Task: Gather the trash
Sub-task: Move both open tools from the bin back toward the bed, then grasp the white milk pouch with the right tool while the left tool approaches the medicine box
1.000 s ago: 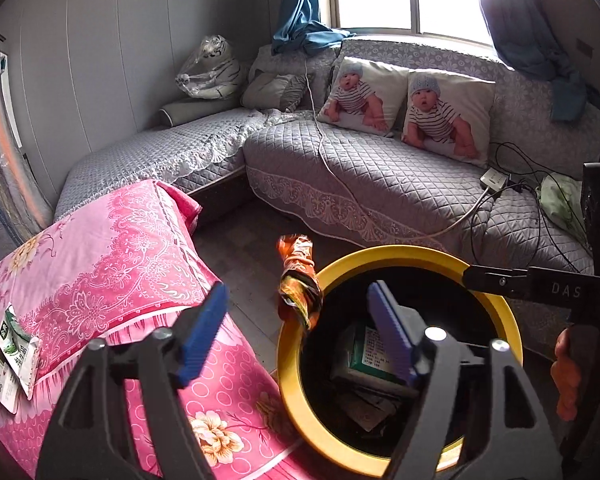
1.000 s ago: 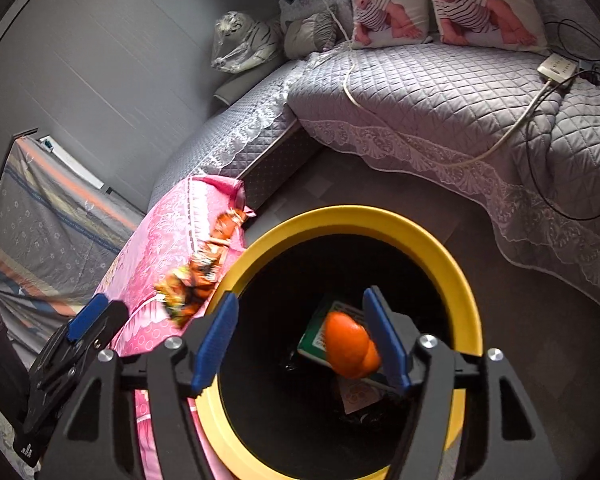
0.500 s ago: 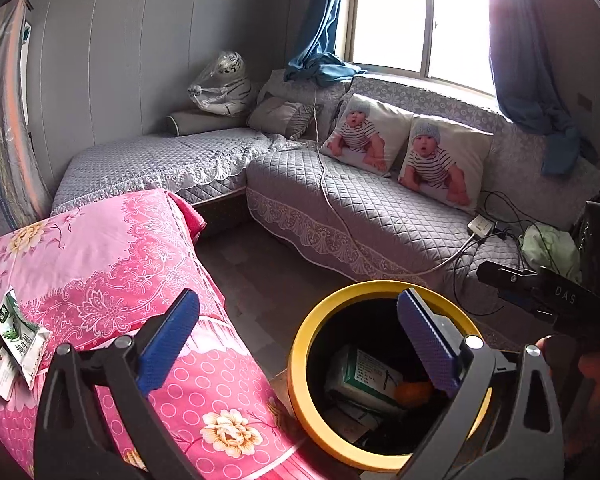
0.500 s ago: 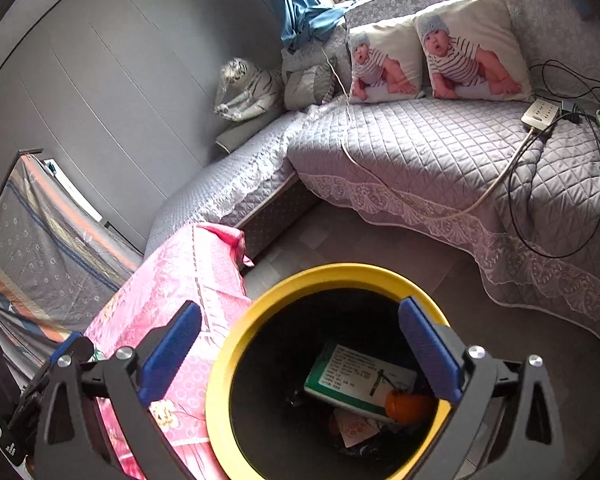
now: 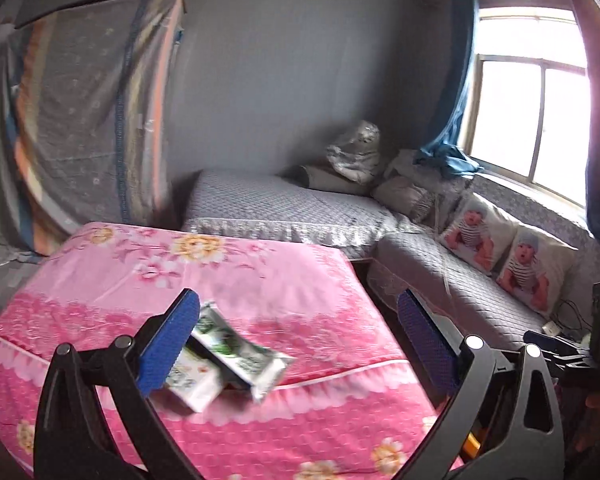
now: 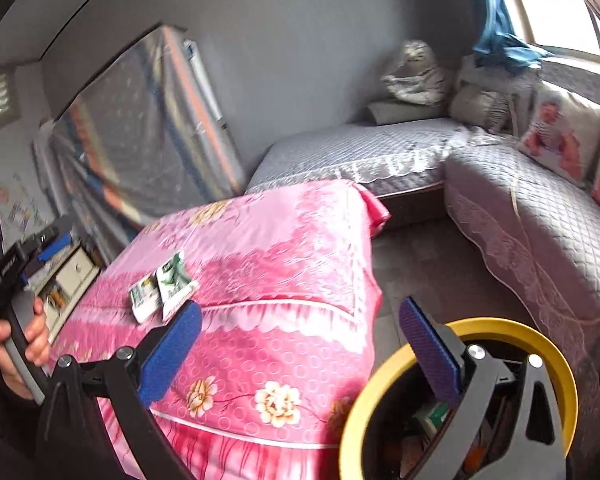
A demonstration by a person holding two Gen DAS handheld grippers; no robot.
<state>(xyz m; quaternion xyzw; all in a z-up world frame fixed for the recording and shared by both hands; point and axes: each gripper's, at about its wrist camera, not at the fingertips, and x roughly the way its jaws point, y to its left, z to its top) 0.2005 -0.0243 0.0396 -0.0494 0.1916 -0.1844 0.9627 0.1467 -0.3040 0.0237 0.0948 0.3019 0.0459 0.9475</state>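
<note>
Presently both my left gripper (image 5: 298, 344) and right gripper (image 6: 300, 354) have just spread their jaws wide, nothing between them. Two green-and-white wrappers (image 5: 224, 354) lie on the pink floral surface (image 5: 260, 280). Yellow-rimmed bin (image 6: 512, 326) sits at my right gripper's five o'clock.

Grey quilted corner sofa (image 5: 284, 208) under window (image 5: 528, 120); two baby-print cushions (image 5: 500, 248) against backrest; blue curtain (image 5: 456, 92) beside.

Pink floral-covered table (image 5: 284, 288) has two green-and-white wrappers (image 5: 236, 354) lying on top, overlapping each other near the front edge.
</note>
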